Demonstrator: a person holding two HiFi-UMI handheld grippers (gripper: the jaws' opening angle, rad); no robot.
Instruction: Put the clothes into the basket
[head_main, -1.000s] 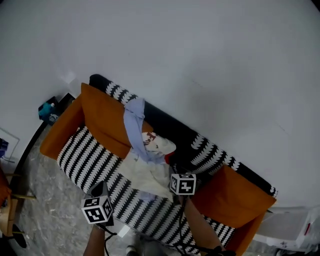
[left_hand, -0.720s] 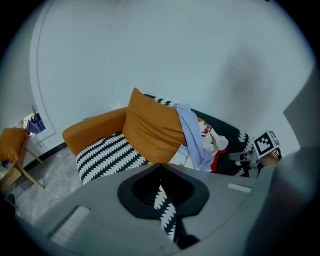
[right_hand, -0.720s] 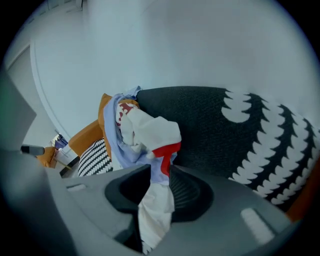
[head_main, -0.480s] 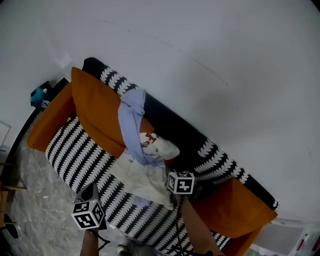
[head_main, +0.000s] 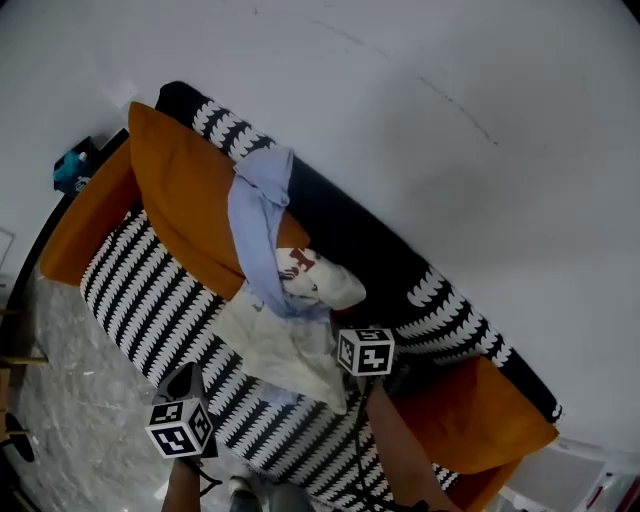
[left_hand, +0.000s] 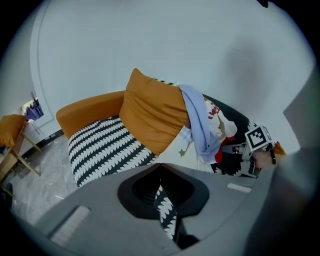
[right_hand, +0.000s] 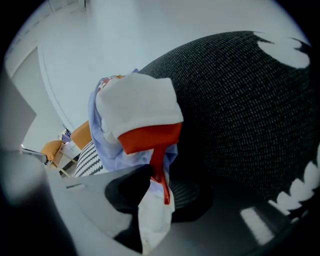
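Clothes lie in one heap on the middle of the striped sofa. None is in a basket and no view shows a basket, so I judge the task to be at its first pick-up, with all the carrying left. A pale blue shirt hangs from the backrest over a white garment with red on it. A cream cloth spreads toward the near edge, right of the orange cushion. The right gripper is clenched on a fold of that white garment, with red trim running through its jaws. Only its own view shows this, since in the head view its marker cube covers the spot. The left gripper hangs over the seat left of the heap, its jaws drawn together on nothing and the sofa pattern showing through the slit.
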